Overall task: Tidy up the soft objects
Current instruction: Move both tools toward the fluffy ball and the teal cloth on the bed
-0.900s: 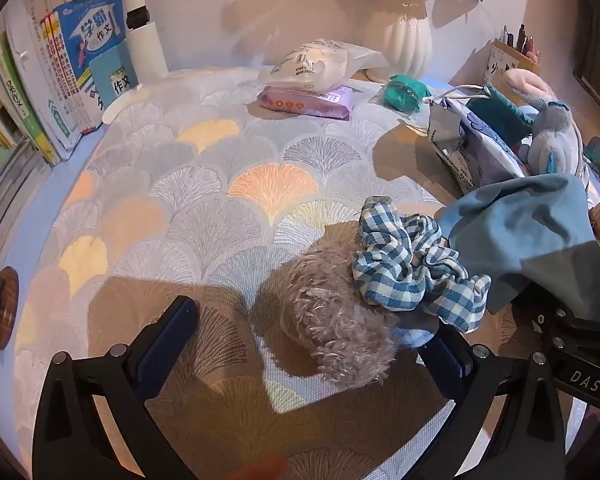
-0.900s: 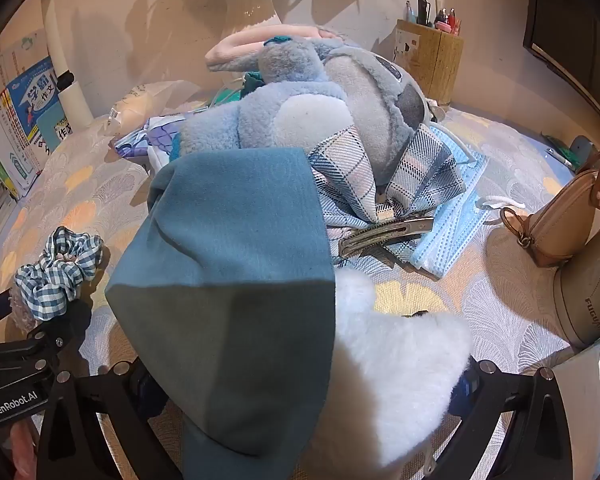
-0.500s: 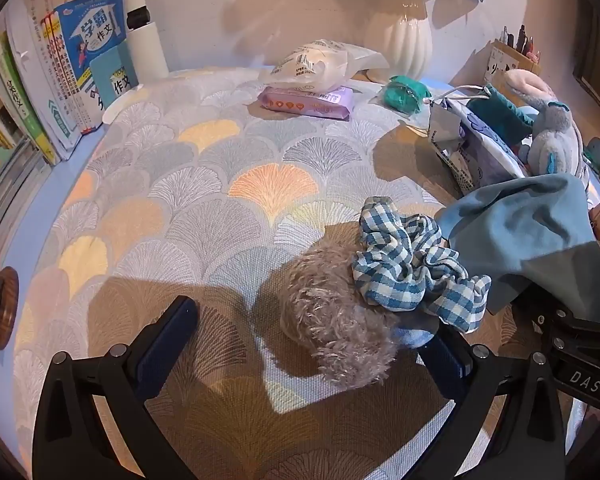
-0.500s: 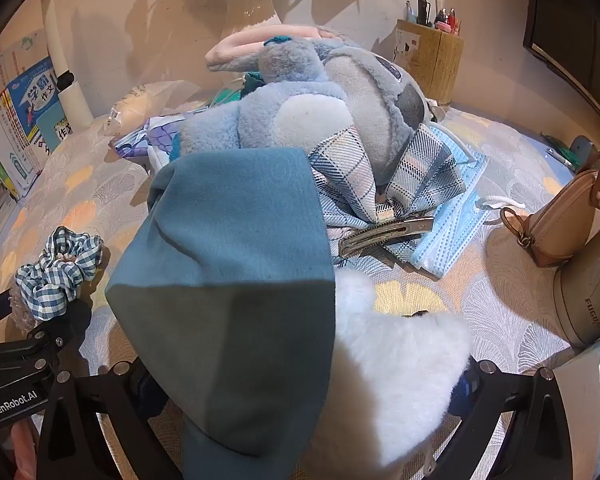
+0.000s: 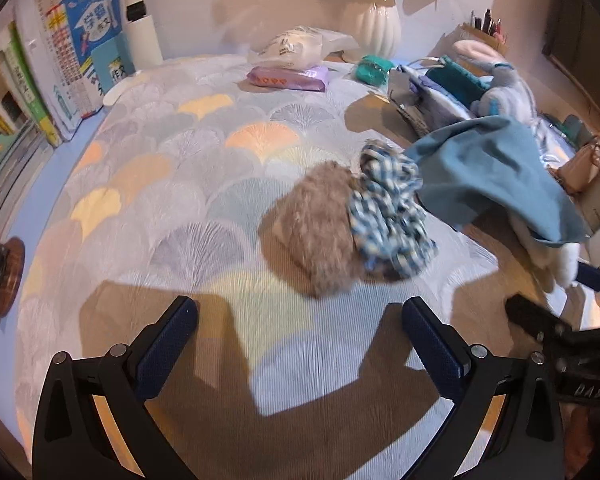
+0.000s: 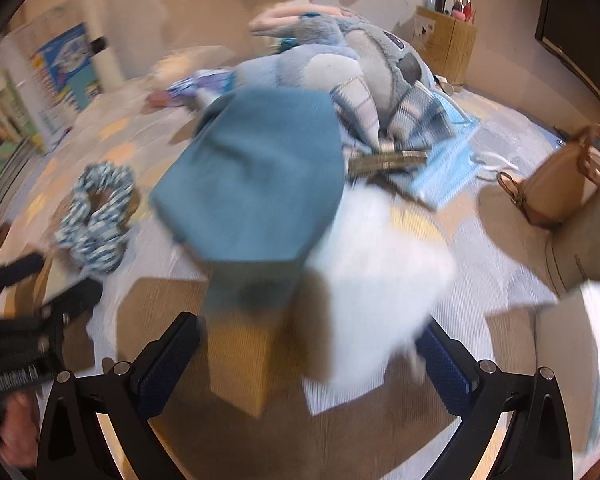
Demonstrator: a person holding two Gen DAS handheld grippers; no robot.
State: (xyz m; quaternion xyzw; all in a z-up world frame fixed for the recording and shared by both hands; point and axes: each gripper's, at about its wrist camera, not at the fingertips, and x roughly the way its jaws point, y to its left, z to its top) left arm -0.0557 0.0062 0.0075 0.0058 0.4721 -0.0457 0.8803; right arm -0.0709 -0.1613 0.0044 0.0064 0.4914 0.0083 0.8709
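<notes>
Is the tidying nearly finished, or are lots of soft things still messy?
It looks barely started. Nothing looks sorted yet: the checked scrunchie rests against the fuzzy brown thing, and the teal cloth drapes over the white fluffy thing. The left gripper and right gripper are open and hold nothing.

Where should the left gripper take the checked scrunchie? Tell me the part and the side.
Grip the scrunchie on its bunched near edge, coming from above and the right. It leans on the fuzzy pompom at its left, so that side is blocked, and the teal cloth crowds its far right. The left gripper is open and empty.
</notes>
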